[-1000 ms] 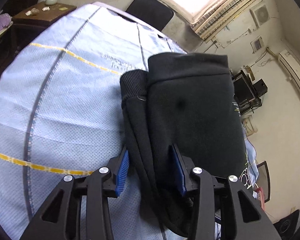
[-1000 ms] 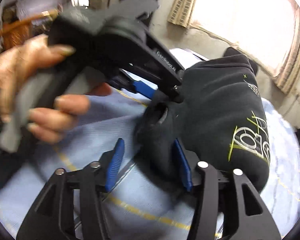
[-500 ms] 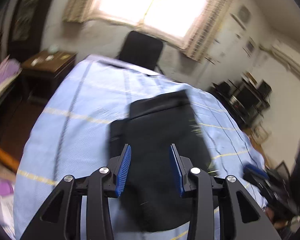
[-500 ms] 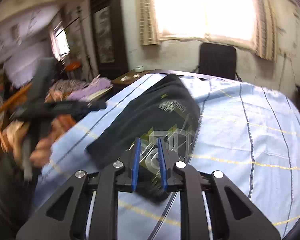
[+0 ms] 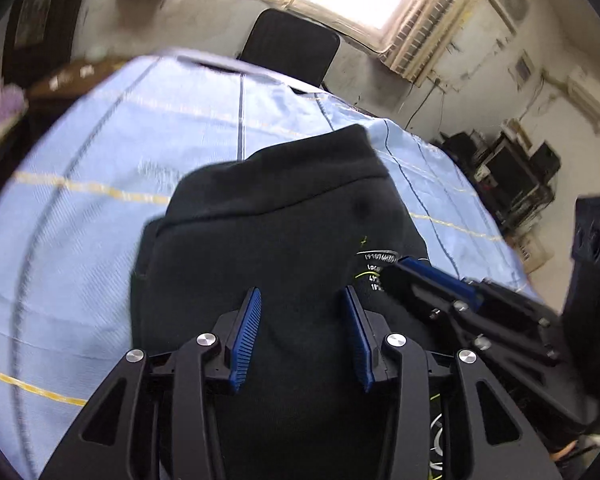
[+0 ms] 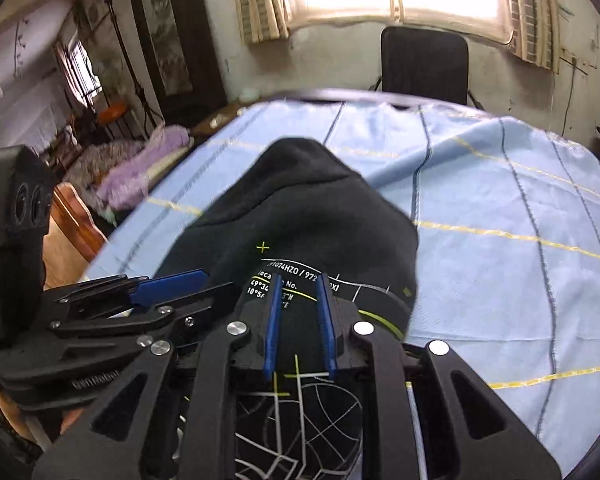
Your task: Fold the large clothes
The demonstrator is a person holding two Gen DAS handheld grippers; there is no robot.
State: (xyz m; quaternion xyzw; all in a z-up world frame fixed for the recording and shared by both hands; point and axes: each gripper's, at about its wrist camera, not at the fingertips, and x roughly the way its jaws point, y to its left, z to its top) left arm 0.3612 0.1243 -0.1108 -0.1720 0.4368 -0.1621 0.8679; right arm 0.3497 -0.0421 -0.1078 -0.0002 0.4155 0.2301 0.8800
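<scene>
A black sweatshirt (image 5: 276,224) with white and yellow print lies folded into a narrow bundle on a light blue tablecloth (image 5: 100,168). It also shows in the right wrist view (image 6: 300,208). My left gripper (image 5: 302,308) is open, its blue pads (image 5: 248,332) spread above the near part of the garment. My right gripper (image 6: 299,292) hovers over the printed part with its pads (image 6: 274,320) close together, a narrow gap between them and nothing visibly held. The right gripper also shows in the left wrist view (image 5: 440,280), and the left one in the right wrist view (image 6: 168,284).
The blue cloth (image 6: 500,208) with yellow and dark lines covers the whole table. A black chair (image 5: 288,48) stands at the far edge under a bright window. A purple heap (image 6: 140,160) lies left of the table. Dark equipment (image 5: 512,176) stands at the right wall.
Both grippers let go of the sweatshirt's near end and rose, then came down over it. The right gripper's pads narrowed. The garment now lies flat as a folded bundle.
</scene>
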